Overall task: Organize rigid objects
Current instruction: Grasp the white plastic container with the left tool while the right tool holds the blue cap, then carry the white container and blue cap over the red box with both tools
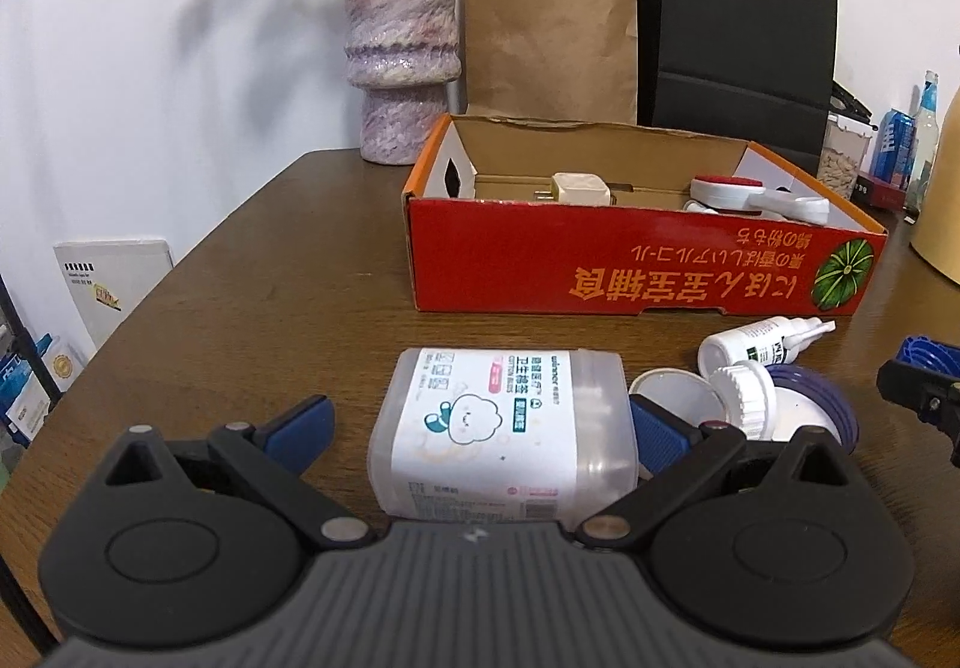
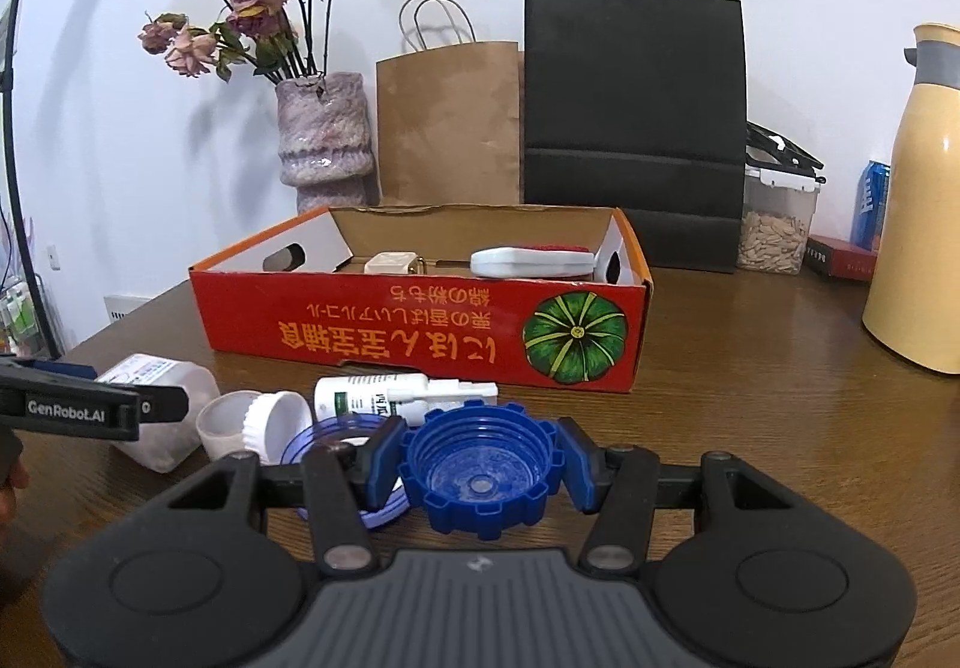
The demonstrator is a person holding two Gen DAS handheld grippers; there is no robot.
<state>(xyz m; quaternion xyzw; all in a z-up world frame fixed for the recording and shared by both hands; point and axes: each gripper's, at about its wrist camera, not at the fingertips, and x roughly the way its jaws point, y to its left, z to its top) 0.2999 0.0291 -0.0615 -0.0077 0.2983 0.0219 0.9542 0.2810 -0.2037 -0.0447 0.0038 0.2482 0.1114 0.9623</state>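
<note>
Table point(image 2: 750, 398) (right view only): gripper point(image 2: 480, 467) clamps cap point(image 2: 480, 479).

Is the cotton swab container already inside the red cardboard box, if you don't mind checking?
No, the cotton swab container lies on the table in front of the red cardboard box.

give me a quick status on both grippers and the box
Left gripper open around cotton swab tub. Right gripper shut on blue cap. Red box ahead, partly filled. Spray bottle lies between.
</note>
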